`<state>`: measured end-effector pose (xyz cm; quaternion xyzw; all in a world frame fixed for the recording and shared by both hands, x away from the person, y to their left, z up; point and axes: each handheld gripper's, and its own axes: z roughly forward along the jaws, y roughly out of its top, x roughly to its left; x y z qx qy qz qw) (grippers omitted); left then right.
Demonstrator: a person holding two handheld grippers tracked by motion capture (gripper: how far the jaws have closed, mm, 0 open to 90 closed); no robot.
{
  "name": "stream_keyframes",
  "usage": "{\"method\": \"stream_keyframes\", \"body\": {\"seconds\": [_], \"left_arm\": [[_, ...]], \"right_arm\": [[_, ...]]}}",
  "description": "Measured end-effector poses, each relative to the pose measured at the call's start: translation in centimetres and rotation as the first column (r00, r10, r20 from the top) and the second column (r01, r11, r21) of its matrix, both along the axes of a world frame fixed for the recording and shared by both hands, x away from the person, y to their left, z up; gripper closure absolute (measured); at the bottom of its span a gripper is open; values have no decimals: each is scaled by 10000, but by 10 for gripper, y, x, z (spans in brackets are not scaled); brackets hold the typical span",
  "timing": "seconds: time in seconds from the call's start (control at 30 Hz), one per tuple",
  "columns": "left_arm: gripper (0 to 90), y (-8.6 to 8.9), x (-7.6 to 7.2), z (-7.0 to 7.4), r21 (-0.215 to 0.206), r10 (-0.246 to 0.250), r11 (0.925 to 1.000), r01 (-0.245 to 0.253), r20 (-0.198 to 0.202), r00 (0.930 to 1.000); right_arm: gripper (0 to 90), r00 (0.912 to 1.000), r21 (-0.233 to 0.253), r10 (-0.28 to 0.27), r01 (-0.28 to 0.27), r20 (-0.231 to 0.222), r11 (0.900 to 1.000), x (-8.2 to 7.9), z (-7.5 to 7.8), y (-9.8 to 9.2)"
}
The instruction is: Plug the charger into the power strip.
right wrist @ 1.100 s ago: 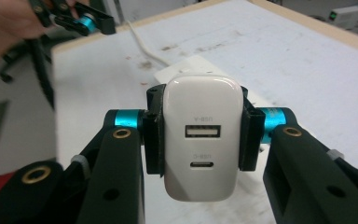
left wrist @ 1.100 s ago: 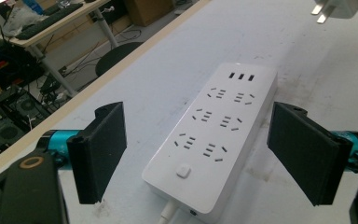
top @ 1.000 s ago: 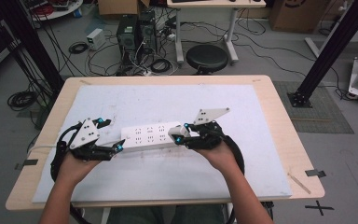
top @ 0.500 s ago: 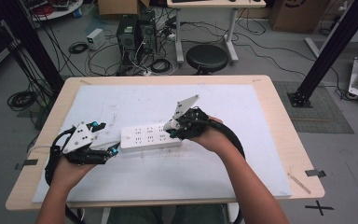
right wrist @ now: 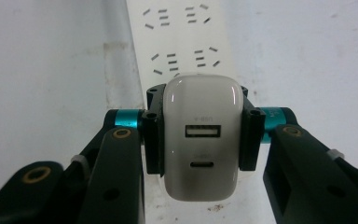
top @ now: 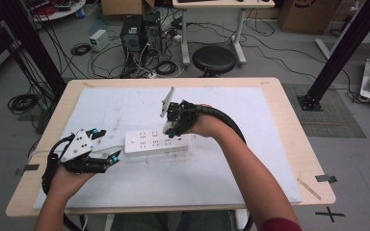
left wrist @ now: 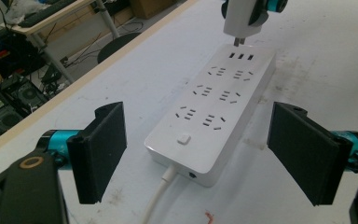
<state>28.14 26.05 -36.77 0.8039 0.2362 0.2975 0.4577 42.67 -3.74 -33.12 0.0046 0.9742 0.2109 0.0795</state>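
Right tool (right wrist: pixel 200 140) is clamped tight on a white charger (right wrist: pixel 202 144), its two black jaws pressing the charger's sides, the USB ports facing back at its own camera. It hangs over the far end of the white power strip (top: pixel 156 143), and in the left gripper view the charger's (left wrist: pixel 240 18) metal prongs point down just above the strip's (left wrist: pixel 214 107) end row of small slots; whether they touch I cannot tell.

Left tool (top: pixel 107 159) sits low at the near-left of the worktop (top: pixel 270 96), jaws spread wide with nothing between them. It faces the cable end of the strip, just short of it and apart from it.

That strip lies flat on the white sheet (top: pixel 221 173) covering the worktop, roughly in the middle, its white cord (left wrist: pixel 158 196) running off the near end toward the left tool. A black stool (top: pixel 214 58) stands on the floor beyond the far edge.
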Motion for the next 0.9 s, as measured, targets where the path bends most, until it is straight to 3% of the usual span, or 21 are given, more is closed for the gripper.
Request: {"method": "stream_keyframes", "body": {"seconds": [0.3, 0.43, 0.9], "left_arm": [[197, 4, -1, -6, -19, 33, 10000, -33, -135, 9999], [198, 7, 0, -9, -96, 83, 9999, -85, -220, 9997], [198, 8, 5, -14, -178, 129, 9998, -134, -312, 9994]], "right_arm": [[632, 9969, -680, 693, -717, -379, 9951, 23, -11, 20], [632, 9948, -1238, 907, -958, -461, 9877, 31, -17, 27], [632, 9919, -1656, 1102, -1193, -635, 9789, 42, -24, 32]]}}
